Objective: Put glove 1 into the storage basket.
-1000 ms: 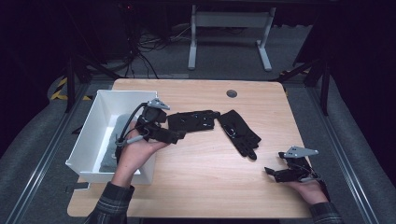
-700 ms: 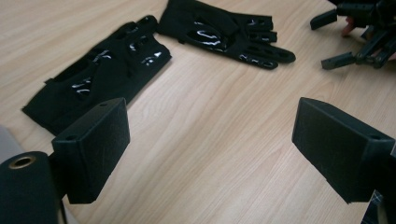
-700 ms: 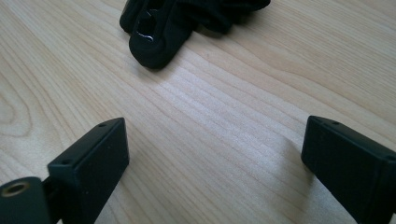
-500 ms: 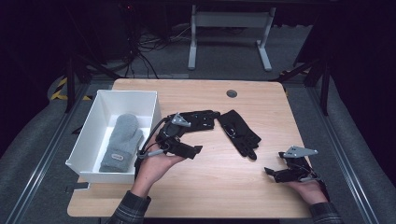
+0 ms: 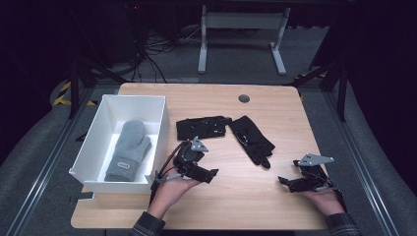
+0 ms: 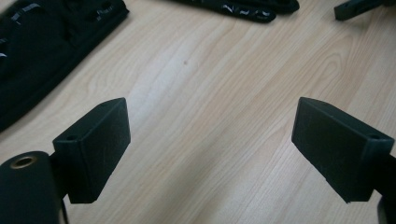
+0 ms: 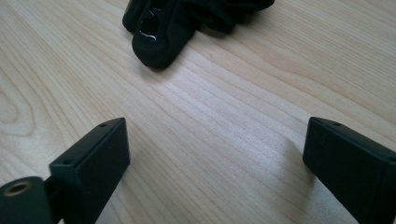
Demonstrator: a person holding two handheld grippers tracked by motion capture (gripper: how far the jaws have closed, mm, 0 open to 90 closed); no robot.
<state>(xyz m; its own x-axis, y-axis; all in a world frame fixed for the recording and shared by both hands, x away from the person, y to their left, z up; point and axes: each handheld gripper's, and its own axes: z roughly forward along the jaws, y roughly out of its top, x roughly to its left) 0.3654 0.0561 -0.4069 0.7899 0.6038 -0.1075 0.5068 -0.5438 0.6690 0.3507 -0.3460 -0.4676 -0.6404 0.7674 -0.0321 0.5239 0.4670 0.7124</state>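
Observation:
A grey knit mitten (image 5: 129, 150) lies flat inside the white box (image 5: 96, 140) at the table's left. Two black gloves lie side by side at mid-table, one (image 5: 202, 127) nearer the box and one (image 5: 252, 139) to its right. My left gripper (image 5: 206, 173) hovers over bare wood just right of the box and in front of the gloves, open and empty (image 6: 217, 140). A black glove (image 6: 46, 42) shows at the upper left of its view. My right gripper (image 5: 285, 182) rests near the front right, open and empty (image 7: 219, 154), with a glove's fingertips (image 7: 163, 32) ahead.
The wooden table (image 5: 231, 206) has a round grommet (image 5: 244, 99) near its far edge. The box's wall stands close to my left hand. Bare wood lies between the two grippers and along the front edge.
My left gripper has come away from the box, moving right and toward the front onto the open table. The mitten stays lying in the box. The right gripper has not moved.

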